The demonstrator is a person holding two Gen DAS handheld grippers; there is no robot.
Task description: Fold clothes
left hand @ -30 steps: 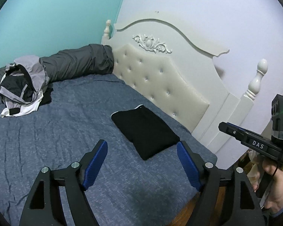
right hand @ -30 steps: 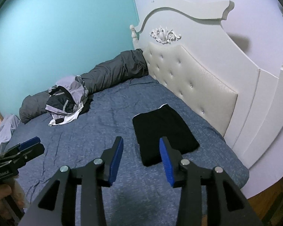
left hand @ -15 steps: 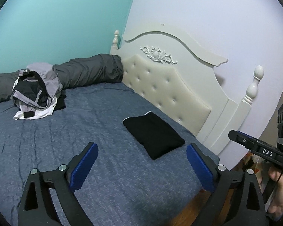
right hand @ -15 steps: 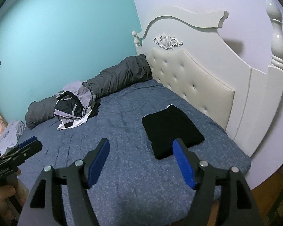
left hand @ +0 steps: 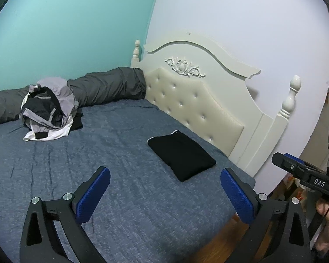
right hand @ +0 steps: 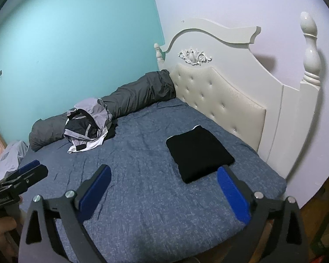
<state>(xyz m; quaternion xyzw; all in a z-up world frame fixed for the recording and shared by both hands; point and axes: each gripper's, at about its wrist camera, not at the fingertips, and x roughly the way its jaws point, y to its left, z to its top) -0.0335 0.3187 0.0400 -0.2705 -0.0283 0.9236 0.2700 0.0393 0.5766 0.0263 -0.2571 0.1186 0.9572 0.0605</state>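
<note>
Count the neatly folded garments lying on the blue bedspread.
1. The folded black garment lies flat near the cream tufted headboard. The grey, black and white clothes heap by the rolled dark grey duvet is unfolded and may hide more.

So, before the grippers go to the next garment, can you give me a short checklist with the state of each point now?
1. Left gripper holds nothing: ok, its jaws are opening with only bedsheet seen between them.
2. Right gripper holds nothing: ok, its jaws are opening and the pads touch no cloth.
3. Folded black garment lies flat near the headboard: ok.
4. Unfolded clothes pile waits near the grey rolled bedding: ok, untouched.
5. Bare sheet between pile and black garment for folding: ok.
6. Which piece of the pile is on top and free: cannot tell, they are tangled.
</note>
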